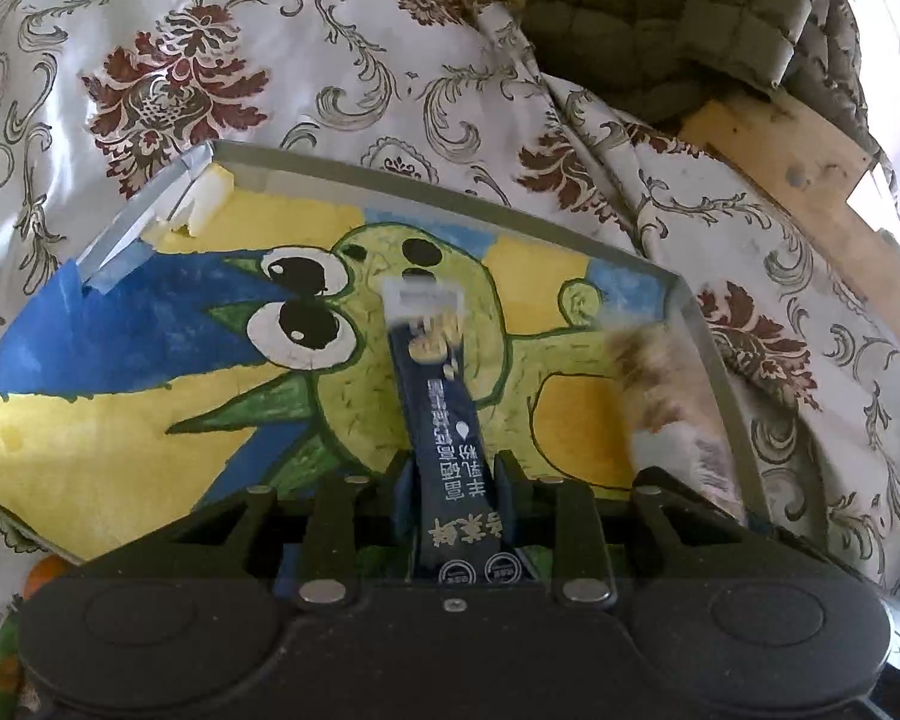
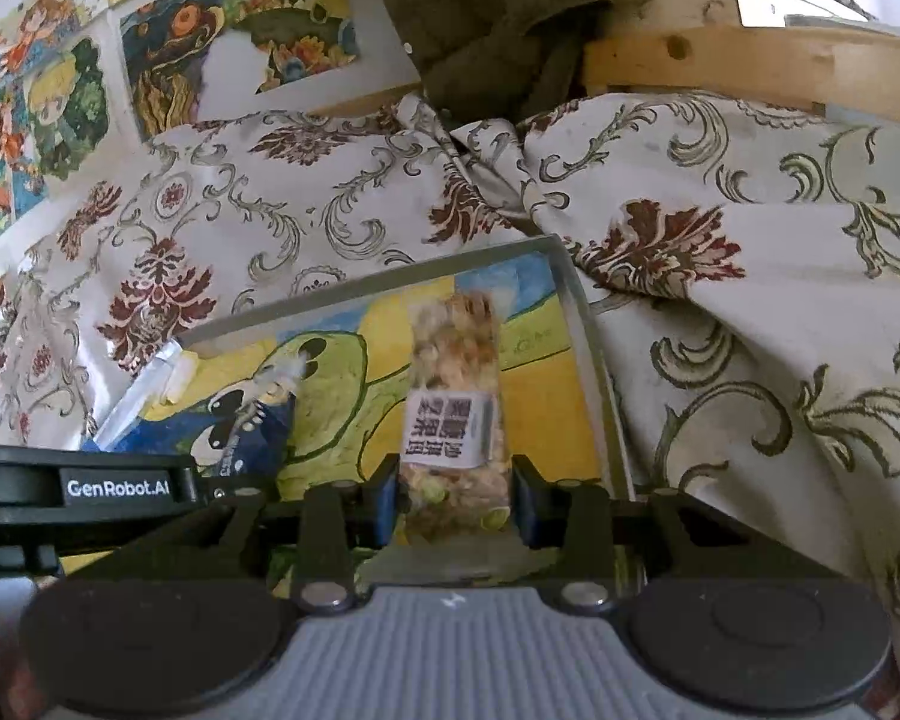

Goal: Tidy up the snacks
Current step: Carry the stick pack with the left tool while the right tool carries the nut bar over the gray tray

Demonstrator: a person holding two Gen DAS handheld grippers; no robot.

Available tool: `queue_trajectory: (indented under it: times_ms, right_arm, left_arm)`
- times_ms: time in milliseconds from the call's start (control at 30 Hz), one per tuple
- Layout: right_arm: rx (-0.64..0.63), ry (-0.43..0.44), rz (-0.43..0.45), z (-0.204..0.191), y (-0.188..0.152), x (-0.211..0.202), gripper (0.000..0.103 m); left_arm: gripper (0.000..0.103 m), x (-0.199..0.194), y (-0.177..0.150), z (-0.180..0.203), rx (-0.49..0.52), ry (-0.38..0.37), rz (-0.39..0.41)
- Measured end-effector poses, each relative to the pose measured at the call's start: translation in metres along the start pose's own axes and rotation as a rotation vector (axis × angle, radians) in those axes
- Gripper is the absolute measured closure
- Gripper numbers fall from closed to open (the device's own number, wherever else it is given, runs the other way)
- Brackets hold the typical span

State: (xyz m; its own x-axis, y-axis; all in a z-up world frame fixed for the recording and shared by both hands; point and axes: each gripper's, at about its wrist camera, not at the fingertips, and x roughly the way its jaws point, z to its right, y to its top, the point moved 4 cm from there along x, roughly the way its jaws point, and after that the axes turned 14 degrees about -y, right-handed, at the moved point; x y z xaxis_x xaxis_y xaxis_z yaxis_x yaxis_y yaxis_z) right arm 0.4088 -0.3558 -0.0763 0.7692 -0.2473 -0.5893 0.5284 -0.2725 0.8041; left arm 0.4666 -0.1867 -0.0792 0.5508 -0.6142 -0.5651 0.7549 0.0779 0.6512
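Note:
My left gripper [image 1: 453, 468] is shut on a dark blue stick packet [image 1: 444, 414] with white writing, held over a shallow box [image 1: 150, 324] whose floor is painted with a green cartoon creature. My right gripper [image 2: 456, 480] is shut on a clear bag of tan snack mix [image 2: 456, 372] with a white label, over the box's right part [image 2: 576, 294]. The blue packet [image 2: 258, 432] and left gripper body [image 2: 84, 486] show at the left of the right wrist view. The snack bag appears blurred at the right of the left wrist view [image 1: 660, 384].
The box lies on a floral cream and maroon cloth [image 1: 210, 60]. A dark quilted cushion [image 1: 660, 18] and a wooden frame [image 2: 720, 60] lie behind. Colourful paintings [image 2: 48, 108] lean at the back left. The box's near-left wall [image 1: 132, 228] is torn.

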Motion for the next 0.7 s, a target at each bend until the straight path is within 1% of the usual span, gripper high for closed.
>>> queue_trajectory:
  times_ms: [33,100,133,167,300,367,467,500,600,633,700]
  right_arm:
    - [-0.011,-0.002,-0.002,-0.001,-0.001,0.000,0.057]
    - [-0.023,-0.003,0.003,-0.002,0.000,-0.002,0.055]
    - [-0.026,0.000,0.003,-0.002,0.000,-0.003,0.054]
    - [-0.028,0.002,0.004,-0.002,0.001,-0.004,0.049]
    - [-0.003,0.014,0.018,0.005,0.008,-0.015,0.035]
    - [0.014,0.014,0.036,0.010,0.014,-0.023,0.029]
    - [0.046,0.014,0.065,0.019,0.024,-0.040,0.020]
    - [0.054,0.010,0.082,0.022,0.028,-0.048,0.018]
    - [0.077,0.004,0.118,0.029,0.039,-0.068,0.014]
    - [0.088,0.008,0.126,0.031,0.041,-0.075,0.013]
    - [0.107,0.025,0.150,0.036,0.046,-0.093,0.008]
  left_arm:
    - [0.072,-0.001,0.000,0.000,-0.002,0.001,-0.001]
    - [0.065,-0.003,0.001,0.000,-0.008,-0.003,0.000]
    - [0.057,-0.006,0.002,0.001,-0.011,0.001,0.005]
    - [0.048,-0.009,0.003,0.002,-0.014,0.007,0.014]
    - [0.033,-0.029,0.011,0.009,-0.007,0.012,0.062]
    - [0.021,-0.041,0.016,0.014,0.020,0.032,0.095]
    - [0.014,-0.063,0.023,0.024,0.070,0.043,0.146]
    - [0.013,-0.069,0.024,0.027,0.074,0.043,0.160]
    - [0.007,-0.091,0.029,0.036,0.074,0.055,0.197]
    - [0.005,-0.099,0.029,0.040,0.079,0.056,0.213]
    - [0.003,-0.117,0.030,0.049,0.100,0.056,0.252]
